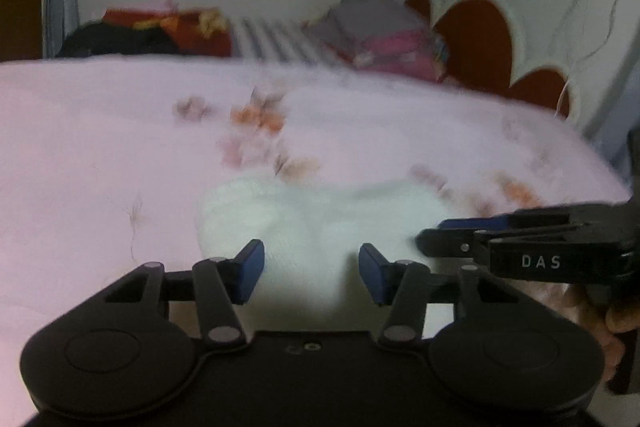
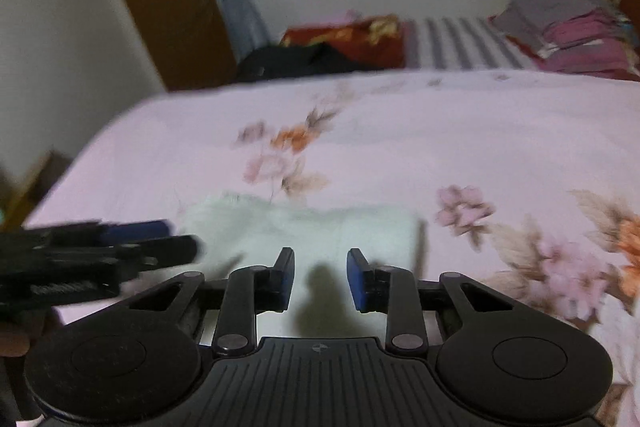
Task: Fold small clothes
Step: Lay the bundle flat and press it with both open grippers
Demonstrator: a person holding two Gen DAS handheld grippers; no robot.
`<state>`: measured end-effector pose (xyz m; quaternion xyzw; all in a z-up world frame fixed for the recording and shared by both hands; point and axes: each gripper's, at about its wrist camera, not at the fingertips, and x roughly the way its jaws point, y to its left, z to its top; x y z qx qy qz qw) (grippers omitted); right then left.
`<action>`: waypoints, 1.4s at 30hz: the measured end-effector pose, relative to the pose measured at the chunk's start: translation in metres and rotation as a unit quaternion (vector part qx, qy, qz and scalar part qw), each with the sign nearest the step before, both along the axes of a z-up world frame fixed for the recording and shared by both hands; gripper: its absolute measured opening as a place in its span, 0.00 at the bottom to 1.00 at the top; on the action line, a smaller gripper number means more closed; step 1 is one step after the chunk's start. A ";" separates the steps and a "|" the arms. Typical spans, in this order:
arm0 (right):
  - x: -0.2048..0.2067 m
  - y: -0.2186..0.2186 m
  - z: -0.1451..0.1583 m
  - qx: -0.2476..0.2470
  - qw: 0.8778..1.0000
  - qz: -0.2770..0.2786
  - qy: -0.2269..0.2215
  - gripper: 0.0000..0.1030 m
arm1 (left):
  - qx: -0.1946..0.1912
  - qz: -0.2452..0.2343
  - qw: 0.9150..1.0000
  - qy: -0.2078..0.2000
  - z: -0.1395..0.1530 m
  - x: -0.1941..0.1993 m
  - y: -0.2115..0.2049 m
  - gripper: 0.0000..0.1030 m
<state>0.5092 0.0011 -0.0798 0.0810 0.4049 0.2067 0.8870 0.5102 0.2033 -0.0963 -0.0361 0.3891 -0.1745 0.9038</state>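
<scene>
- The cloth [image 1: 304, 223], small and white, lies flat on the floral sheet [image 1: 100, 147], at 12 o'clock just past both tools.
- Left gripper [image 1: 311, 273]: fingers spread, nothing between them, cloth's near edge showing in the gap.
- Right gripper [image 2: 320, 279]: also spread and empty, its shadow on the cloth.
- Risk: a pinch taken too deep could catch the sheet with the cloth, dragging both.
- Risk: the tools sit close, left's tips at 9 o'clock in the right view; they could collide.
</scene>
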 end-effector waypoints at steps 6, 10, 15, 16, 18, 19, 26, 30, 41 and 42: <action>0.012 -0.002 -0.026 -0.057 0.998 -0.018 0.024 0.28 | 0.003 0.002 1.000 -0.029 0.018 -0.029 0.007 0.49; -0.018 -0.004 0.002 -0.054 0.998 -0.005 -0.016 0.28 | -0.003 -0.021 0.999 -0.049 0.035 -0.060 0.005 0.45; -0.044 0.022 -0.013 -0.127 0.991 0.036 -0.013 0.29 | 0.025 -0.037 0.999 -0.006 0.008 -0.058 -0.014 0.45; -0.043 0.022 -0.022 -0.130 0.991 0.029 -0.008 0.29 | 0.018 -0.028 0.999 -0.012 0.008 -0.061 -0.013 0.45; -0.044 0.019 -0.021 -0.114 0.993 0.014 -0.003 0.29 | 0.012 -0.016 1.000 -0.017 0.015 -0.070 -0.010 0.46; -0.045 0.019 -0.017 -0.113 0.994 0.008 -0.004 0.29 | 0.011 -0.008 1.000 -0.024 0.019 -0.076 -0.007 0.46; -0.104 0.010 0.009 -0.089 0.995 0.032 -0.029 0.29 | 0.014 0.027 0.999 -0.016 0.021 -0.123 -0.005 0.46; -0.136 0.012 0.004 -0.082 0.995 0.052 -0.019 0.29 | 0.044 0.032 0.999 -0.006 0.014 -0.145 -0.014 0.46; -0.146 -0.014 -0.028 -0.077 0.996 0.006 0.041 0.29 | 0.076 0.082 0.994 0.019 0.002 -0.178 -0.021 0.49; -0.150 -0.017 -0.024 -0.072 0.997 0.003 0.039 0.29 | 0.079 0.085 0.993 0.018 0.004 -0.182 -0.022 0.49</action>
